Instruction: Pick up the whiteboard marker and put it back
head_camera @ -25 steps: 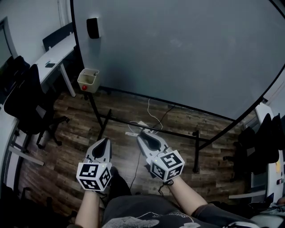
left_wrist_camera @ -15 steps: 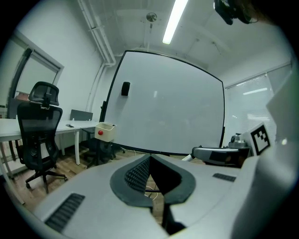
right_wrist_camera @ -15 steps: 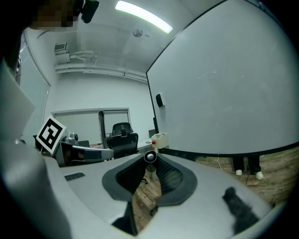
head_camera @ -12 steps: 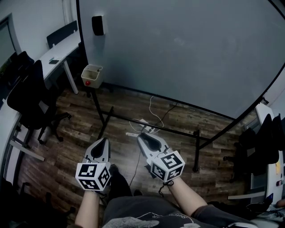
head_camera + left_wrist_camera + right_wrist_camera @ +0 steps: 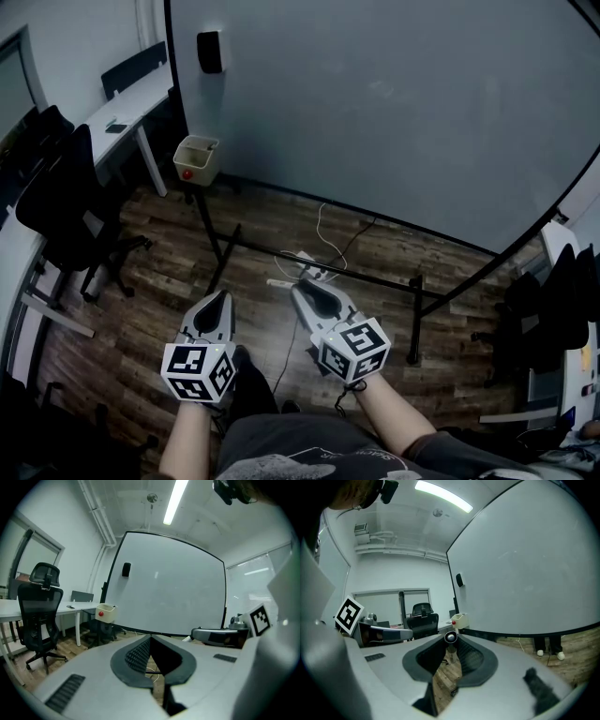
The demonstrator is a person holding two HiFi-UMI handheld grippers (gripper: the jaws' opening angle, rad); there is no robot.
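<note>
While the whiteboard marker (image 5: 450, 638) sits pinched at the very tips of the right gripper (image 5: 298, 285), its round end shows just above the pads and its barrel runs down between them. That hold seems meant to leave most of the pen free for lowering into a holder. The jaws stand part-way closed, pressed on the barrel. The left gripper (image 5: 221, 296), just beside the right one, is closed tip to tip with nothing between, likely only kept out of the way. Both hang low over the wooden floor, short of the whiteboard (image 5: 394, 103). Ahead and to the left of both grippers, well apart, a cream box (image 5: 196, 157) with a red dot hangs on the board's stand. I judge the pen belongs there, so the carry is not yet made.
</note>
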